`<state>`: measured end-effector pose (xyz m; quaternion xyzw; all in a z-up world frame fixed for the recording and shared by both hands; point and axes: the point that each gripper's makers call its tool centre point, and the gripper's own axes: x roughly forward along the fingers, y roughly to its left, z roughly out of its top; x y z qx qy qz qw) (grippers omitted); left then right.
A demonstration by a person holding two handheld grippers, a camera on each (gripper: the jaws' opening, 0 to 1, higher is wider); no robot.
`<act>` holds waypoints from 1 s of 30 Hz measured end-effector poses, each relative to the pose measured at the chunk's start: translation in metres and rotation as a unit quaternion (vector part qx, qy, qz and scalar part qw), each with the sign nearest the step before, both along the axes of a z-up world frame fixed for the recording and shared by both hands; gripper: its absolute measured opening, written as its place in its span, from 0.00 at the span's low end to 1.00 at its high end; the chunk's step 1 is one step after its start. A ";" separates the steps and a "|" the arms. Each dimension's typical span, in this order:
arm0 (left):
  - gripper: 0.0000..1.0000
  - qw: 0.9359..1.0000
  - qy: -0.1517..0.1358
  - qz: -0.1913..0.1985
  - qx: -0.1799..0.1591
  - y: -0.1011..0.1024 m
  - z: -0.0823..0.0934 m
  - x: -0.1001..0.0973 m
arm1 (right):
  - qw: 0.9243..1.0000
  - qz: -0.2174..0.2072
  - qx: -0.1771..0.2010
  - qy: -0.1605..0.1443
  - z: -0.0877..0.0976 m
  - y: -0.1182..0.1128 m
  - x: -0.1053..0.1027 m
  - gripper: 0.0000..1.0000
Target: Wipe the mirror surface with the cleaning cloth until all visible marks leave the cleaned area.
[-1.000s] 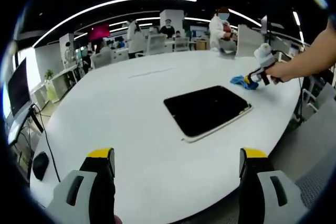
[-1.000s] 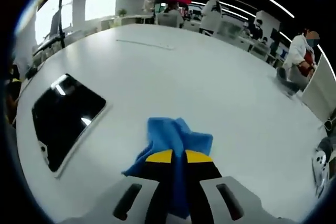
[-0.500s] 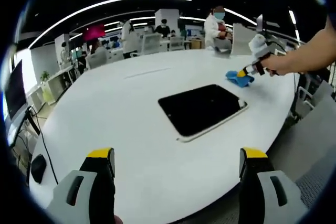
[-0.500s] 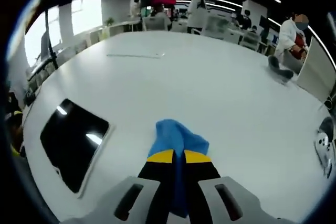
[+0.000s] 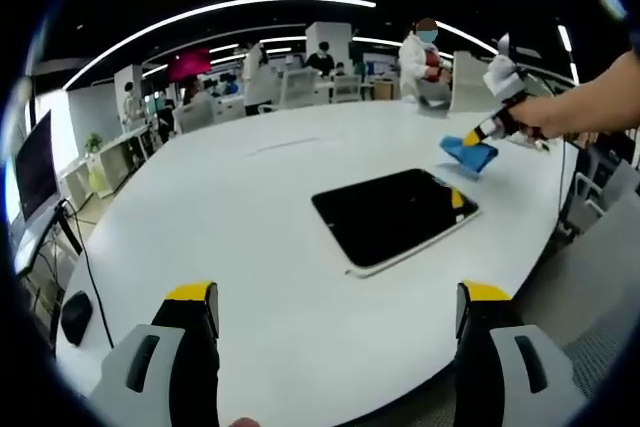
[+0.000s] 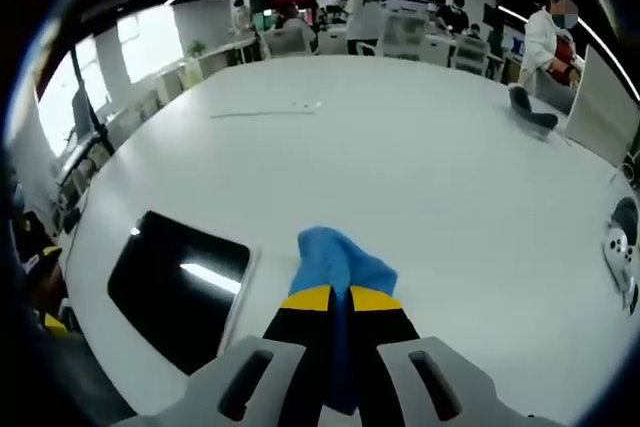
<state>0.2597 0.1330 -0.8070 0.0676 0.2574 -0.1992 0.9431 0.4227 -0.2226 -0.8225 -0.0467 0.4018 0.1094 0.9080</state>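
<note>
Mirror point(image 5: 393, 216) lies flat on the white table point(image 5: 250, 207), dark glass with a pale frame, reflecting ceiling lights; in the right gripper view it sits low left of the jaws point(image 6: 180, 284). Right gripper point(image 6: 330, 299) has its yellow-tipped jaws pressed together on the blue cleaning cloth point(image 6: 340, 261) — fabric bunches out ahead of the tips and runs back between them. In the left gripper view that same gripper point(image 5: 478, 136) comes in from the right with a person's hand point(image 5: 545, 117) around it, cloth point(image 5: 470, 152) hanging from the tips just past the mirror's far corner; whether the cloth touches the table there I cannot tell. Left gripper point(image 5: 335, 297) holds back at the near table edge, jaws spread wide with nothing between them, well apart from the mirror. No containers in view on the table. A thin strip point(image 6: 265, 110) lies far out on the table top. People stand at desks in the background — one in a white coat point(image 5: 420, 57).
</note>
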 end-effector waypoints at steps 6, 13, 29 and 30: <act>0.99 1.000 0.018 -0.009 0.019 -0.002 -0.006 -0.002 | 0.999 0.018 -0.014 0.028 -0.017 0.027 -0.007 0.00; 0.99 1.000 0.025 -0.003 0.018 0.001 -0.007 -0.002 | 0.999 0.014 0.004 0.047 -0.025 0.055 -0.002 0.00; 0.99 0.999 0.036 -0.027 -0.012 -0.012 -0.009 -0.006 | 0.994 0.058 0.043 0.087 -0.036 0.110 -0.006 0.00; 0.99 0.999 0.033 -0.031 -0.009 -0.013 -0.008 -0.007 | 0.993 0.061 0.040 0.087 -0.037 0.112 -0.006 0.00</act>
